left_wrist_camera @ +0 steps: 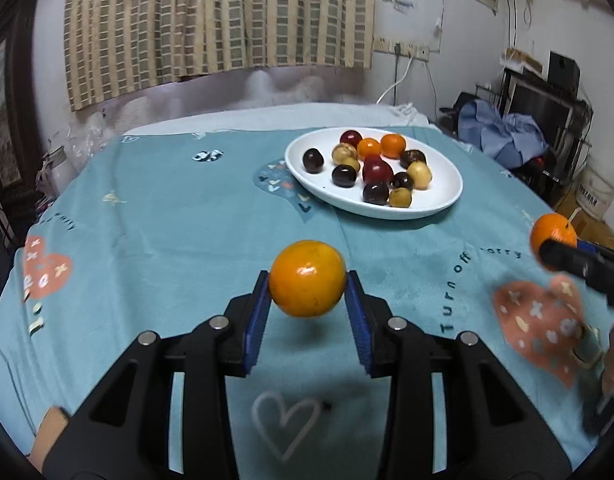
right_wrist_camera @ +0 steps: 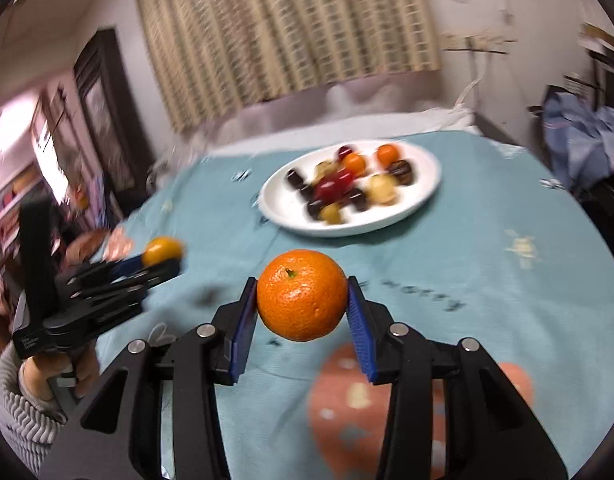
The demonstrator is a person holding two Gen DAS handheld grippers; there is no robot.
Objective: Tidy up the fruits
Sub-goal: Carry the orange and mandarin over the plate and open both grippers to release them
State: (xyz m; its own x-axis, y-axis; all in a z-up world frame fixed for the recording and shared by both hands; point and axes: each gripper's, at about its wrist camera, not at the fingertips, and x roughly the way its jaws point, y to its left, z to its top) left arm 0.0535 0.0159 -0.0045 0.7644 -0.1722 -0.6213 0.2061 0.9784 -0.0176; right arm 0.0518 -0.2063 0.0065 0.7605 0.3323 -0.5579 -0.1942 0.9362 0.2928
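Note:
My left gripper (left_wrist_camera: 307,286) is shut on a smooth orange fruit (left_wrist_camera: 308,278) and holds it above the blue tablecloth. My right gripper (right_wrist_camera: 302,300) is shut on a dimpled tangerine (right_wrist_camera: 302,295), also held off the cloth. A white oval plate (left_wrist_camera: 447,196) lies farther back and holds several fruits: dark plums, red plums, yellow-brown fruits and two small oranges (left_wrist_camera: 393,145). The plate also shows in the right wrist view (right_wrist_camera: 423,196). The right gripper with its tangerine (left_wrist_camera: 553,236) shows at the right edge of the left wrist view. The left gripper with its fruit (right_wrist_camera: 162,251) shows at the left of the right wrist view.
The table is covered by a blue cloth (left_wrist_camera: 167,220) with pink hearts and lettering. A striped curtain (left_wrist_camera: 211,20) hangs behind. A rack with blue clothes (left_wrist_camera: 519,136) stands at the back right. A white jar (left_wrist_camera: 61,168) stands off the table's left edge.

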